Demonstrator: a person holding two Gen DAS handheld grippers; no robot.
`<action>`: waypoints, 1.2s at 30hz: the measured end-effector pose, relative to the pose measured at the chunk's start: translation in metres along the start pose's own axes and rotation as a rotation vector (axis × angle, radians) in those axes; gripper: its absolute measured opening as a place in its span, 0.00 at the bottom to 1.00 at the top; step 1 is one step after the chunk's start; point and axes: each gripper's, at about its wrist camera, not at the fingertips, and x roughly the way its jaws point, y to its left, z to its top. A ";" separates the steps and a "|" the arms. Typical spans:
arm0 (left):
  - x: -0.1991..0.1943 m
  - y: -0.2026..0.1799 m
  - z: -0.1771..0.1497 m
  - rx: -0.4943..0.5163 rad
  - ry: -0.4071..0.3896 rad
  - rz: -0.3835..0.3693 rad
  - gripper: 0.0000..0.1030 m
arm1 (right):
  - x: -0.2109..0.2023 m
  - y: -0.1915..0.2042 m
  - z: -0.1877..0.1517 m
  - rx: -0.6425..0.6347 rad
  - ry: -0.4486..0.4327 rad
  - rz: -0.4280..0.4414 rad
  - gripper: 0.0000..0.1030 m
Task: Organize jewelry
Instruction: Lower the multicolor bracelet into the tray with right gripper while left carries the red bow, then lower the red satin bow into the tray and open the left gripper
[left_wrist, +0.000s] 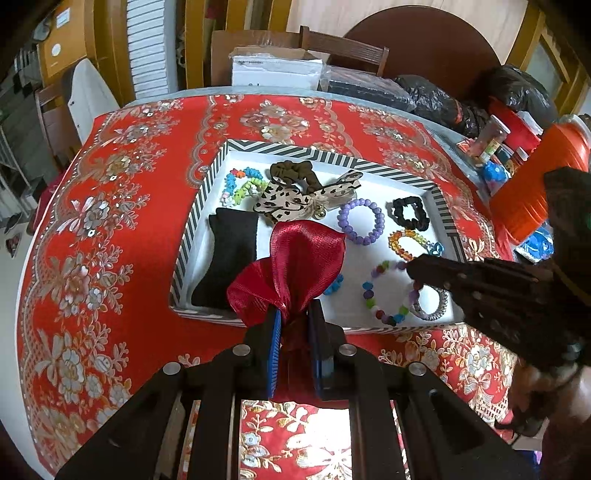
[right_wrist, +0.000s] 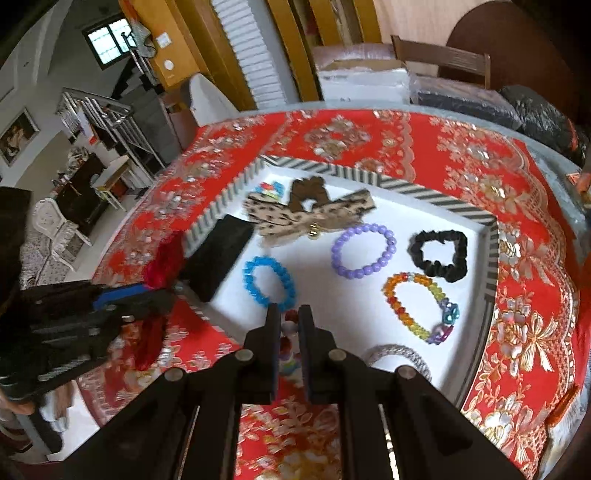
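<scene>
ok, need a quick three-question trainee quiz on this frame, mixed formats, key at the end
1. True or false: the left gripper is shut on the red satin fabric.
2. What is between the fingers of the right gripper? A) multicolour bead bracelet B) black scrunchie C) purple bracelet
3. In the left wrist view, which dark item lies at the left-hand end of the striped tray?

Key: 1 true; 2 A; 3 the black cushion.
</scene>
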 end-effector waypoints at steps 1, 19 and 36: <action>0.001 0.000 0.001 0.001 0.002 -0.001 0.00 | 0.006 -0.008 0.002 0.013 0.011 -0.022 0.09; 0.048 -0.027 0.035 0.100 0.080 -0.058 0.00 | 0.044 -0.054 -0.002 0.076 0.073 -0.135 0.09; 0.115 -0.048 0.061 0.160 0.190 -0.094 0.00 | 0.006 -0.069 -0.014 0.204 0.014 -0.111 0.30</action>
